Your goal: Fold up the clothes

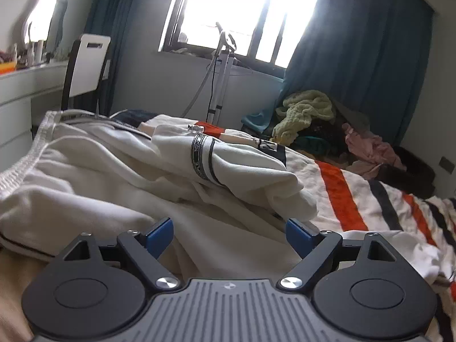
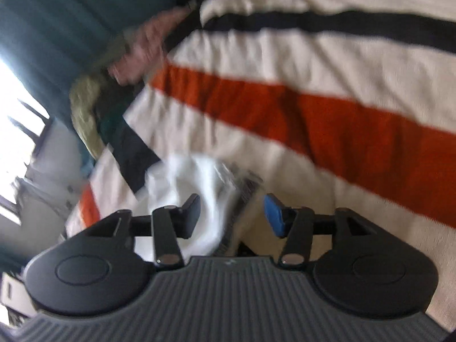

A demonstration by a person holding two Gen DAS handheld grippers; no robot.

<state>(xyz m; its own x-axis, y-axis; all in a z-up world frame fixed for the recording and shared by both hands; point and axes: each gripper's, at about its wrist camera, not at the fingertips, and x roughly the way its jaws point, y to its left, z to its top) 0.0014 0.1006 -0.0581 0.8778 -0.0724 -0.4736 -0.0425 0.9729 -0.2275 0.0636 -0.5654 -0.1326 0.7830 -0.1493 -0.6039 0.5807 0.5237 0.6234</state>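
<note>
A cream-white garment (image 1: pixel 119 171) lies rumpled on the striped bedspread (image 1: pixel 342 196), with a sleeve (image 1: pixel 242 168) that bears a black lettered band folded across it. My left gripper (image 1: pixel 229 235) hovers low over the garment, open, with cloth under the gap and nothing between its blue pads. The right wrist view is blurred by motion. In it my right gripper (image 2: pixel 232 213) is open, and a white cuff with a dark band (image 2: pixel 211 196) lies in the gap between the fingers, not pinched.
A heap of other clothes (image 1: pixel 319 122) in yellow, green and pink sits at the bed's far end by a teal curtain (image 1: pixel 356 57). A white chair (image 1: pixel 88 68) and a white dresser (image 1: pixel 20 99) stand at the left. A stand (image 1: pixel 222 79) rises under the window.
</note>
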